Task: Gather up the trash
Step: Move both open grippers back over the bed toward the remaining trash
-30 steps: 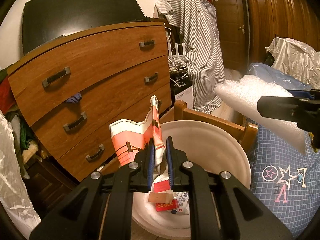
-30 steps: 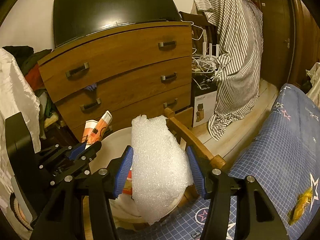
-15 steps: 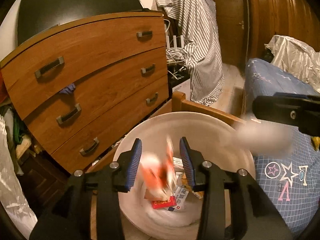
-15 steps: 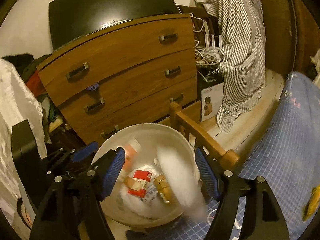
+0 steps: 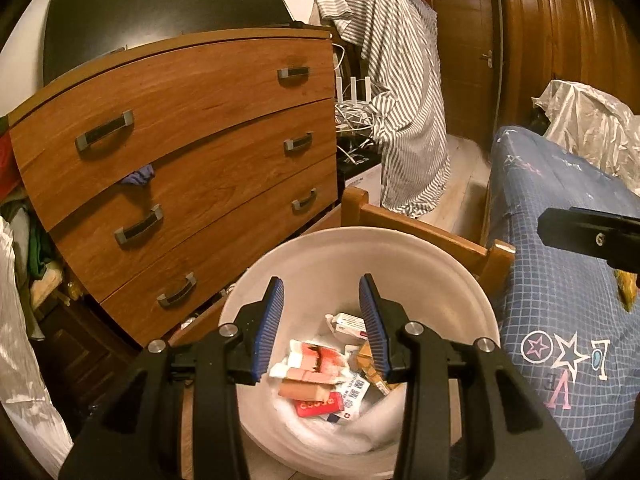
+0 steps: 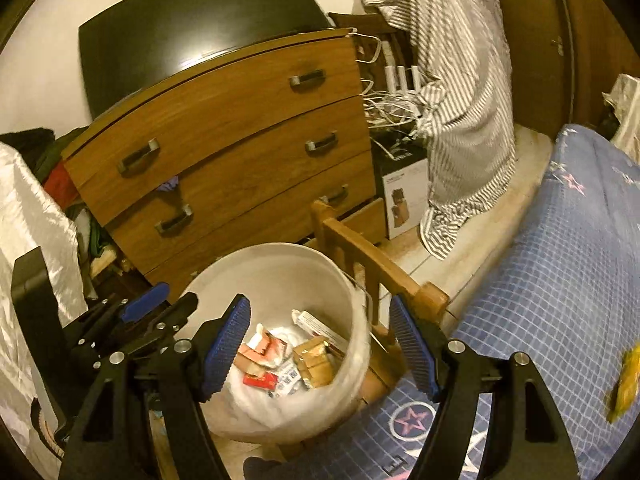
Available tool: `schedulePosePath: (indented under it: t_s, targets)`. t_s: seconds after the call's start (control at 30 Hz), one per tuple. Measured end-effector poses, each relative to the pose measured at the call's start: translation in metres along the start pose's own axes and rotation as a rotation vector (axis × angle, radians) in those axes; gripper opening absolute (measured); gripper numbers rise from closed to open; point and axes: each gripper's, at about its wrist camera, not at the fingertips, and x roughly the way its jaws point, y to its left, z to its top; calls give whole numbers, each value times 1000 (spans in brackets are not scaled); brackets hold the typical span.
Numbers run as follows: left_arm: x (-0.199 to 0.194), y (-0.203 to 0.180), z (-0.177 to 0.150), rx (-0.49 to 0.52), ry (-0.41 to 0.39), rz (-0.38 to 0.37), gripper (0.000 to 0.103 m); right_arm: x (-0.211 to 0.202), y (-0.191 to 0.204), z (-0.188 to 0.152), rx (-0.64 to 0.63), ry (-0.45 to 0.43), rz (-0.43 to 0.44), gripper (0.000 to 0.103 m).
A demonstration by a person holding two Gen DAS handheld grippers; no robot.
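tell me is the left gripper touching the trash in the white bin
Apart. The left wrist view shows the left gripper open and empty above the trash lying low in the white bin.

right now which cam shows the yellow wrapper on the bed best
The right wrist view: the yellow wrapper lies in full on the blue bedspread, though blurred. The left wrist view shows only a sliver of it below the right gripper's black body.

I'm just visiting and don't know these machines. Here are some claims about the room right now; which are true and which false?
1. Both claws are open and hold nothing: the left claw, the right claw. True.
2. The white bucket is empty. False: it holds packets and wrappers, among them a red packet.
3. A striped shirt hangs beside the wooden dresser. True.
4. The dresser has five drawers. False: three show.
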Motion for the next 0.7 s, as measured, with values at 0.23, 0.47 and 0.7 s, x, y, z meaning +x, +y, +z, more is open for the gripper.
schedulePosePath:
  t_s: [0.23,0.47,0.7]
  targets:
    - [-20,-29,-19,-13,-28,-14,47,-49,-27,-40,5,-129,-91,73]
    - [-46,-100,-47,57,-66,-106,47,-117,-79,-105,39,-243,-257,74]
    - [-69,-179,-67,178,-95,-224,53,-195,-164,-184,113,-259,-453,77]
